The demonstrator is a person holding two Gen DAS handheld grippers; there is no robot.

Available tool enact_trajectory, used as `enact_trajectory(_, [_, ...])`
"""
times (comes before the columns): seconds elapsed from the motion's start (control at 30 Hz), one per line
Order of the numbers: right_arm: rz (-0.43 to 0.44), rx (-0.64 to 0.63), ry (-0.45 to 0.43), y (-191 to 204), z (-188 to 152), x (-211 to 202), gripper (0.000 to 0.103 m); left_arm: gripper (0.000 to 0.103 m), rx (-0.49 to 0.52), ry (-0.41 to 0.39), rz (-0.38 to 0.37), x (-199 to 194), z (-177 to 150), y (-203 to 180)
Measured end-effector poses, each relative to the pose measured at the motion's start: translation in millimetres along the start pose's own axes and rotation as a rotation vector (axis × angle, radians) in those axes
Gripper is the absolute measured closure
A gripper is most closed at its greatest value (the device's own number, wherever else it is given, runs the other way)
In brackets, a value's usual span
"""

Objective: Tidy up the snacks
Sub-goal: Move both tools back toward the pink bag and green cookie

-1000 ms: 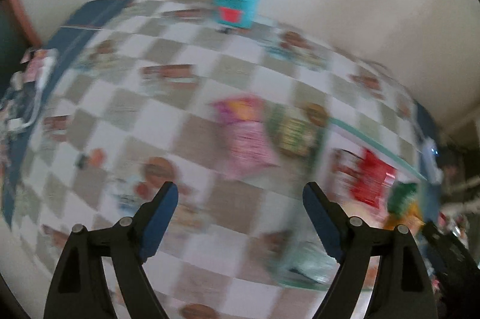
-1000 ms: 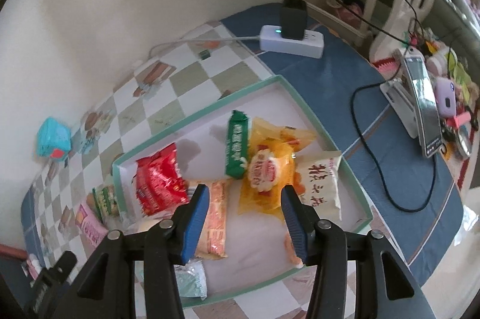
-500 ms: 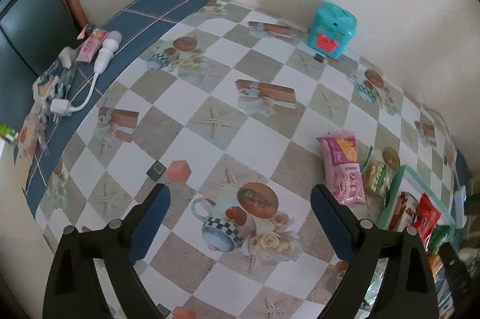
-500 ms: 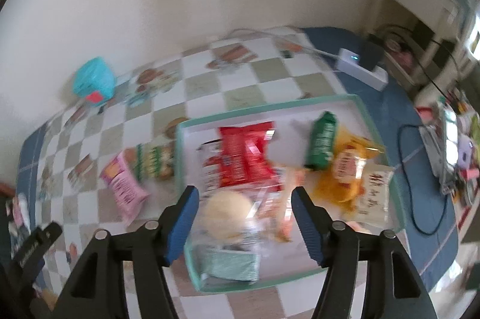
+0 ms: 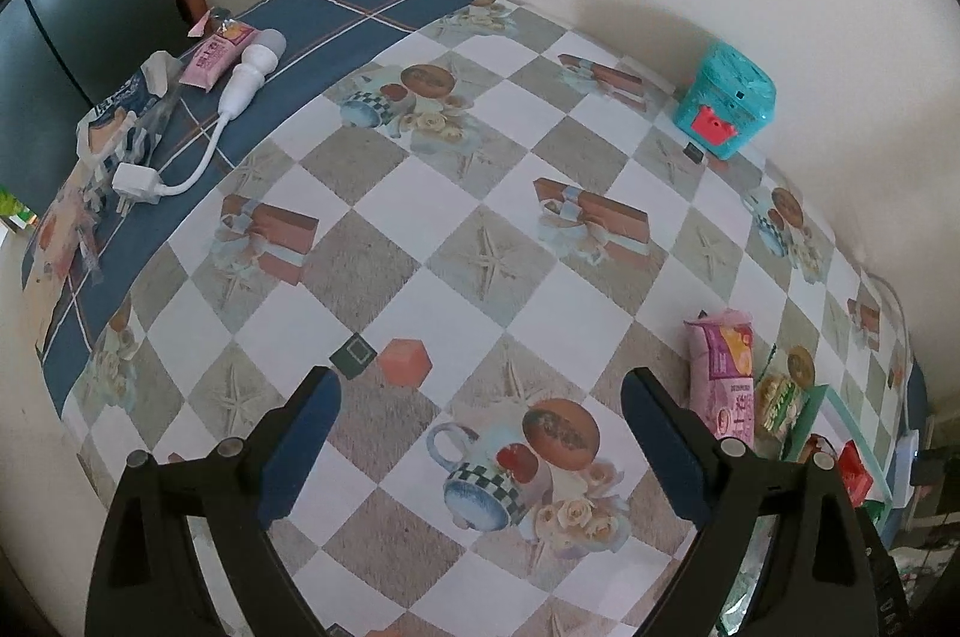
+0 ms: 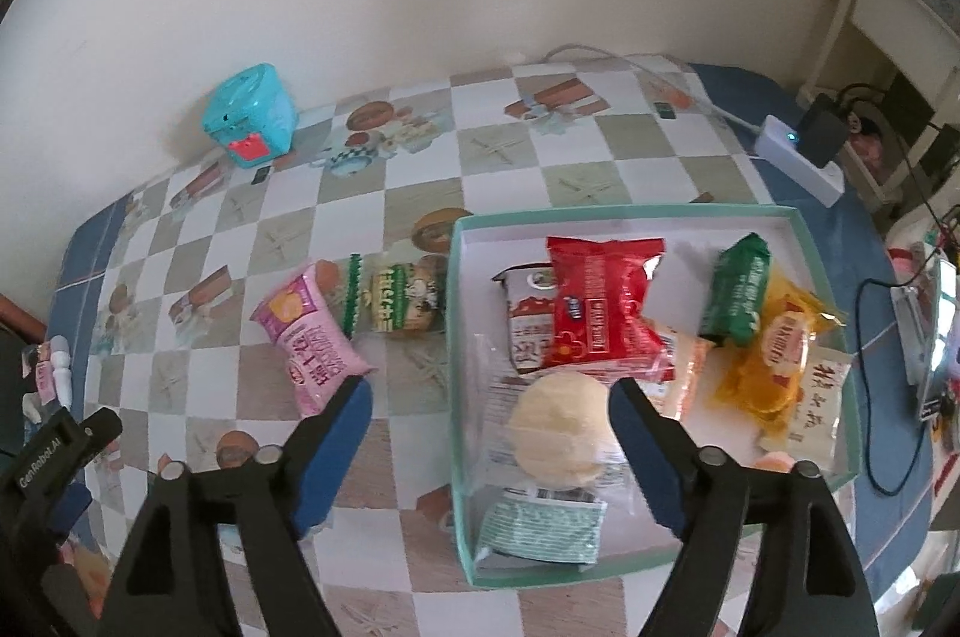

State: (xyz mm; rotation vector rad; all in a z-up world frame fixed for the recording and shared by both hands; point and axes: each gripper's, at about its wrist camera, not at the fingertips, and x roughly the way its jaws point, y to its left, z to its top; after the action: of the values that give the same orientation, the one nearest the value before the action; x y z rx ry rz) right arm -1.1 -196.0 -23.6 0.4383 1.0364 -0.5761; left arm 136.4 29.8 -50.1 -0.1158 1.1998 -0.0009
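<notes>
A teal-rimmed tray (image 6: 804, 247) on the checkered table holds several snacks: a red packet (image 6: 594, 313), a green packet (image 6: 738, 295), an orange-yellow packet (image 6: 774, 355) and a wrapped bun (image 6: 564, 427). A pink packet (image 6: 312, 337) and a green-and-cream packet (image 6: 402, 301) lie on the table left of the tray. My right gripper (image 6: 489, 409) is open and empty above the tray's left rim. My left gripper (image 5: 480, 400) is open and empty over bare tablecloth, with the pink packet (image 5: 720, 373) to its right.
A teal box (image 5: 723, 106) stands by the wall. A white cable and plug (image 5: 198, 145), a pink tube (image 5: 216, 55) and wrappers lie on the blue cloth at the left. A white power strip (image 6: 798, 157) and cables lie at the right.
Both grippers have swung left. The right view has moved from the tray's middle to its left rim and the two loose packets. The left view has moved to the table's left part.
</notes>
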Motion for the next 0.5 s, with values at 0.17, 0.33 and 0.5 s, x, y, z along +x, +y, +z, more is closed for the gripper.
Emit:
enact_trajectory(0.17, [0.01,-0.011,0.001,6.4,5.1,7.4,0.002,0.008,0.003,-0.003,-0.008,3.1,8.8,-3.7])
enact_trajectory(0.33, [0.015,0.007,-0.003,5.5,16.6,19.4,0.0,0.008,0.01,-0.032,0.01,7.0,20.2,-9.2])
enact_trajectory(0.5, [0.005,0.029,-0.009,1.6,25.5,34.5,0.0,0.008,0.02,-0.021,0.018,23.7,22.7,-22.1])
